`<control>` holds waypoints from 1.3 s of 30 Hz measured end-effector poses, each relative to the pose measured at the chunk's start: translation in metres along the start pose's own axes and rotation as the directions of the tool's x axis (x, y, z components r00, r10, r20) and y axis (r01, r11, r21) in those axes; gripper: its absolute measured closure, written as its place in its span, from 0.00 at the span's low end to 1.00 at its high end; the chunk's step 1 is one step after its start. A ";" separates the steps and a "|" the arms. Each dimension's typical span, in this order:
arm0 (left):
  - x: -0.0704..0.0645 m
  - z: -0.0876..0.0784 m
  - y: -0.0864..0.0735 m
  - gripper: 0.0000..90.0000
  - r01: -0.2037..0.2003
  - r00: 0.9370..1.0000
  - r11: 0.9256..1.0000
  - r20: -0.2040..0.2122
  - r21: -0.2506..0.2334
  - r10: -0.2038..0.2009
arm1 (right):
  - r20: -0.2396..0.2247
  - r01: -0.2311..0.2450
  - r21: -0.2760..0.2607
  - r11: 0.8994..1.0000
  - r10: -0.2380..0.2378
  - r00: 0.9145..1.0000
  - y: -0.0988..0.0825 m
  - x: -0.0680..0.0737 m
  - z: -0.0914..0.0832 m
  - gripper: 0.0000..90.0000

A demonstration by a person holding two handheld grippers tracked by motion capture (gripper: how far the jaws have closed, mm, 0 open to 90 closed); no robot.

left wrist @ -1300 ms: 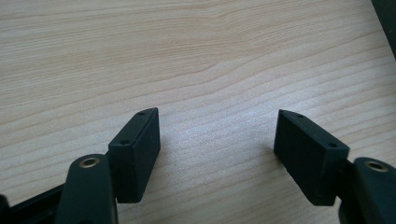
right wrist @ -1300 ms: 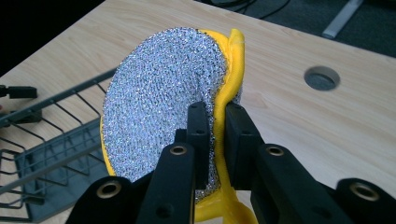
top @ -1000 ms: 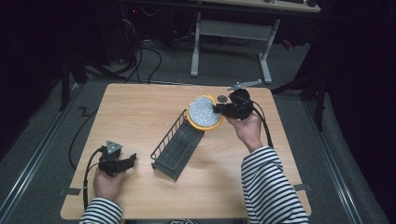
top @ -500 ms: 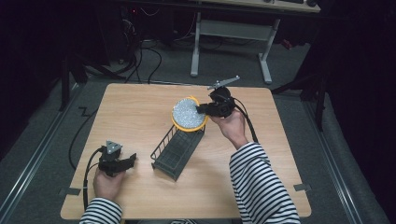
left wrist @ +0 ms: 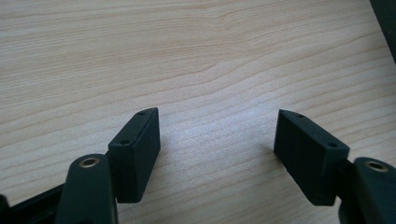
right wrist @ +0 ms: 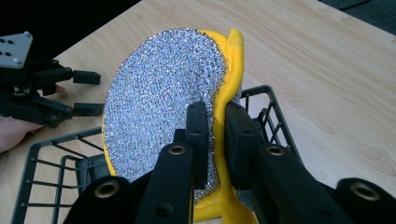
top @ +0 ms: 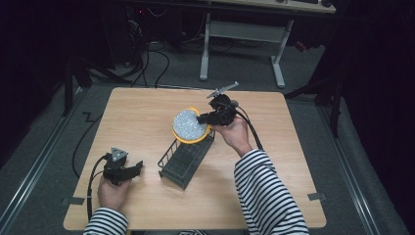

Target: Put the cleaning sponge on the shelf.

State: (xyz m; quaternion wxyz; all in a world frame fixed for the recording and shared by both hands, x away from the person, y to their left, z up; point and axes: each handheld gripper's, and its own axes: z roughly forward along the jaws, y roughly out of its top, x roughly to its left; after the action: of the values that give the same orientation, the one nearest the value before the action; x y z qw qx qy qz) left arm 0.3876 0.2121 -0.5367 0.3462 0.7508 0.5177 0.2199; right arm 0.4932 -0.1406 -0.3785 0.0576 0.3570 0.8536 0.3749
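Observation:
A round scouring pad (top: 190, 125), yellow sponge with a silver mesh face, hangs over the far end of a dark wire basket (top: 185, 157). My right gripper (top: 199, 118) is shut on the pad's edge. In the right gripper view the jaws pinch the pad (right wrist: 166, 112) at its rim, above the basket (right wrist: 51, 161). My left gripper (top: 138, 168) rests on the table at the front left, open, pointing toward the basket. The left gripper view has its jaws wide apart over bare wood, the gripper (left wrist: 217, 135) holding nothing. The left gripper (right wrist: 86, 93) also appears far off in the right gripper view.
The wooden table (top: 137, 112) has bare room at the left, the far side and the right. Cables trail from both grippers. Beyond the far edge stands a white desk frame (top: 242, 34) on a dark floor.
My right gripper has carried the pad leftward and slightly down, from the basket's far right to over its far end. The left gripper has stayed put.

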 end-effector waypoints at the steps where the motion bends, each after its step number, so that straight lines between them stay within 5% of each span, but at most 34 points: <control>1: 0.000 0.000 0.000 0.35 0.000 1.000 1.000 0.000 0.000 0.000 | 0.000 0.000 0.000 1.000 0.000 1.000 0.000 0.000 0.000 0.91; 21: -0.001 0.000 0.000 0.35 -0.005 1.000 1.000 -0.004 0.001 0.005 | 0.034 0.007 0.094 0.996 -0.011 0.999 -0.008 -0.006 0.029 0.90; 39: -0.001 0.000 0.000 0.35 -0.006 1.000 1.000 -0.005 0.002 0.006 | 0.071 0.022 0.188 0.982 -0.036 0.997 -0.014 -0.007 0.045 0.91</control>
State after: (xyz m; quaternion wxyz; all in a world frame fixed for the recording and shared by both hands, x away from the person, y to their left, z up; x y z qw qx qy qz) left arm 0.3875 0.2113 -0.5368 0.3437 0.7521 0.5164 0.2224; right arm 0.5065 -0.1244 -0.4217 0.0609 0.3622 0.8874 0.2785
